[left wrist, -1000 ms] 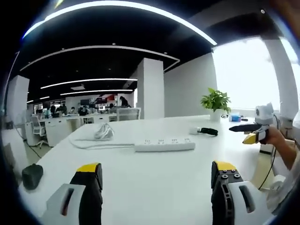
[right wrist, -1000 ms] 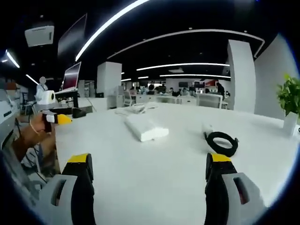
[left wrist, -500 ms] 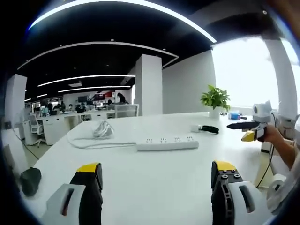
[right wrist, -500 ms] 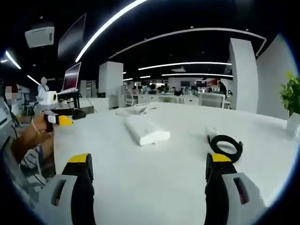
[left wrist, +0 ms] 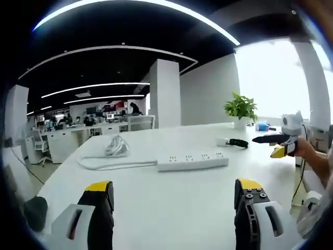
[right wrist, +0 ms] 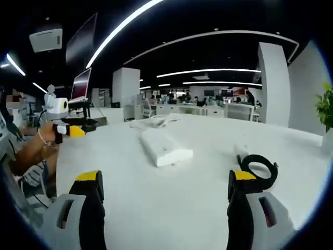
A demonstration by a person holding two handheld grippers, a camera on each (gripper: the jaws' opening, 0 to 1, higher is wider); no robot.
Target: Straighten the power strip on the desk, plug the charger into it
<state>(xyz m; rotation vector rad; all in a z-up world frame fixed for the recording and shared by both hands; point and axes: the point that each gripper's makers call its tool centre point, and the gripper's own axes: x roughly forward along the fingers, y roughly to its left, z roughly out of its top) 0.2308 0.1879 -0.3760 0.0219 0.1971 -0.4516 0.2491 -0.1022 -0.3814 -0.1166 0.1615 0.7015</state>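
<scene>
Wide white worktop [left wrist: 171,203], glossy, office behind it. White rectangular power strip [left wrist: 193,161] lies flat mid-worktop in the left gripper view, well ahead of the left gripper [left wrist: 174,200] and roughly between its jaw lines, a bit right of centre. Its white cable runs left to a loose white cable coil [left wrist: 115,147] toward the far left edge. Left jaws spread wide, nothing between them, above the near edge.

Right gripper view: same power strip [right wrist: 164,148] seen end-on, ahead of and slightly left of the right gripper [right wrist: 162,203]. Right jaws spread too, empty. Charger [right wrist: 242,152] is a small white block with a black cord looped in a ring [right wrist: 257,169] just beside it, on the worktop just beyond the right-hand jaw tip, partly hidden by it. In the left gripper view the charger [left wrist: 223,141] sits past the strip's right end, toward the far right edge, near a green potted plant [left wrist: 240,109].

Each gripper shows in the other's view, held by a hand at the side edge: right gripper [left wrist: 276,145], left gripper [right wrist: 75,128], both apart from the strip.

Versus 0.5 s ago: strip and charger sit a little lower and further right in both views, slightly larger; whole scene shifted with them, so camera motion, things not moved. Jaw spread unchanged.

Strip: long, low, row of sockets on top, lying askew to the near edge. Socket detail too small to read.
</scene>
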